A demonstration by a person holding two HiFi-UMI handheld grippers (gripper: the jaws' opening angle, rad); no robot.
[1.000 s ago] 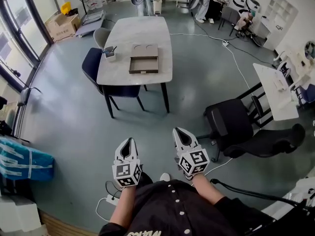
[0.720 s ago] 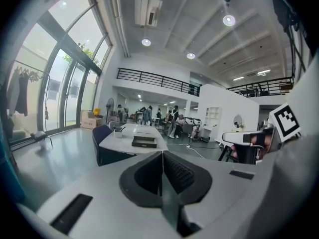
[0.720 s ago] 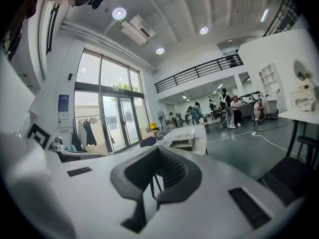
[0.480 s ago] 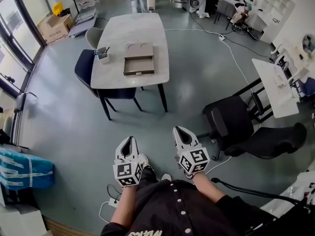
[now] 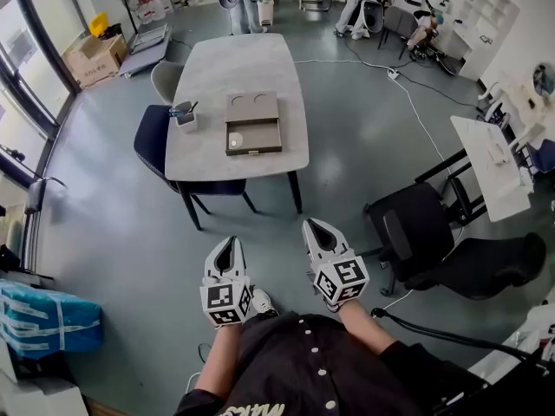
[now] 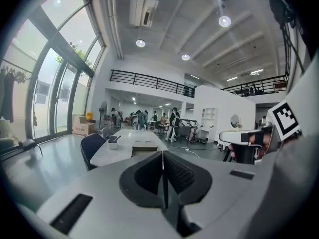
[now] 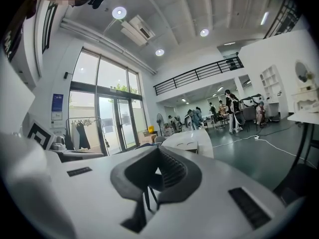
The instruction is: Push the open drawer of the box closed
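A flat brown box point(image 5: 252, 109) lies on the white table point(image 5: 251, 59) ahead, in the head view. Its drawer point(image 5: 253, 139) stands pulled out toward the table's near edge. My left gripper point(image 5: 227, 246) and right gripper point(image 5: 312, 228) hang side by side over the floor, well short of the table. Both are shut with nothing between the jaws. In the left gripper view the left gripper point(image 6: 163, 154) points at the distant table point(image 6: 124, 146) and box point(image 6: 145, 147). In the right gripper view the right gripper point(image 7: 158, 151) partly covers the table point(image 7: 193, 137).
A small white pen cup point(image 5: 184, 113) stands on the table left of the box. A dark blue chair point(image 5: 153, 141) and a grey chair point(image 5: 165, 76) sit at the table's left side. A black office chair point(image 5: 416, 228) and a white desk point(image 5: 490, 167) stand at right; people are far behind.
The table and box have come nearer and look larger in the head view. Both grippers stay shut, side by side in front of the body.
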